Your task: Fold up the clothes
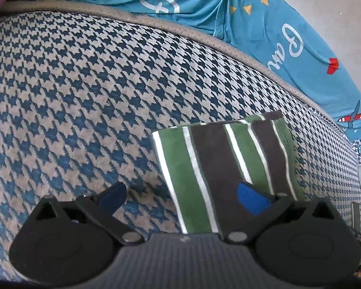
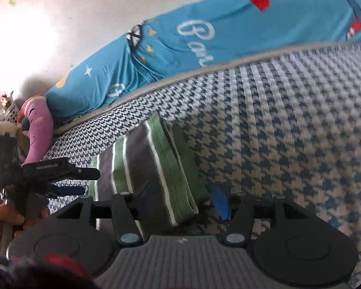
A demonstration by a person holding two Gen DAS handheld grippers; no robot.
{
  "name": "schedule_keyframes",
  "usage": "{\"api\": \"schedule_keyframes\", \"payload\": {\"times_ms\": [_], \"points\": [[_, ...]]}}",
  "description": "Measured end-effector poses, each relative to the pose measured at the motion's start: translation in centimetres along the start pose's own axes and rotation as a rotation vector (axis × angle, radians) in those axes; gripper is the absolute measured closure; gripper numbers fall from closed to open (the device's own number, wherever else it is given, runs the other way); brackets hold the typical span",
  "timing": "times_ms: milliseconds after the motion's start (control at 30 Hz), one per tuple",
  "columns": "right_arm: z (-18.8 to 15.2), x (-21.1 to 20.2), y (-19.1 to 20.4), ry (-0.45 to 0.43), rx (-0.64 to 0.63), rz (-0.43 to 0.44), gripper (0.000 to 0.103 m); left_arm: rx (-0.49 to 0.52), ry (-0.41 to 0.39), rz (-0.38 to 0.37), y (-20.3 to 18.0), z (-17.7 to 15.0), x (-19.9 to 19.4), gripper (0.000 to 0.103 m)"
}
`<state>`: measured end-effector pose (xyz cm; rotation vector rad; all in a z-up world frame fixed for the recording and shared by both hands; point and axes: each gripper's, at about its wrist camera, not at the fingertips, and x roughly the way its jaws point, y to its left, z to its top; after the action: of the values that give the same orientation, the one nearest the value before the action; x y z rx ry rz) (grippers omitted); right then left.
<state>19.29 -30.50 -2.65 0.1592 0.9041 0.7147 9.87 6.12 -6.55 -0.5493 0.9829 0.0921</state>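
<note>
Flanking a folded striped garment (image 1: pixel 219 168) on the bed (image 1: pixel 84 96), left claw (image 1: pixel 183 197) & right claw (image 2: pixel 183 197) gape, empty; fold looks near done.

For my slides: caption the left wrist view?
Open left gripper over a folded striped garment on a houndstooth mattress.

A blue-and-cream houndstooth cover (image 1: pixel 84 84) spreads across the padded surface, edged by grey piping (image 1: pixel 180 27). Behind it lies turquoise bedding (image 2: pixel 180 48) printed with white script lettering, small yellow triangles, a red shape and a red-and-white striped aeroplane. A pink soft toy (image 2: pixel 39 130) sits at the far end of the bedding, beside a white mesh basket (image 2: pixel 7 113). A pale wall (image 2: pixel 60 24) rises behind, brightly lit at one side.
</note>
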Motion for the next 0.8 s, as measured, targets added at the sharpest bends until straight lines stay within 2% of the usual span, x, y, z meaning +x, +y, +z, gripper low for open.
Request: {"api": "schedule_keyframes", "payload": {"times_ms": [133, 200, 300, 567, 800], "points": [[-0.1, 1.0, -0.2, 0.025, 0.011, 0.002, 0.043, -0.005, 0.005, -0.003, 0.1, 0.4, -0.5, 0.0], [-0.2, 1.5, -0.1, 0.036, 0.0, -0.01, 0.039, -0.008, 0.009, -0.011, -0.3, 1.1, 0.5, 0.0], [-0.2, 2.2, 0.2, 0.055, -0.007, -0.015, 0.038, -0.007, 0.013, -0.018, -1.3, 2.5, 2.8, 0.0], [-0.4, 3.8, 0.3, 0.091, 0.017, -0.01, 0.037, -0.004, 0.021, -0.044, -2.1, 3.6, 4.3, 0.0], [-0.7, 4.6, 0.2, 0.076, 0.06, 0.011, 0.035, 0.012, 0.036, -0.118, -3.0, 4.2, 5.3, 0.0]]}}
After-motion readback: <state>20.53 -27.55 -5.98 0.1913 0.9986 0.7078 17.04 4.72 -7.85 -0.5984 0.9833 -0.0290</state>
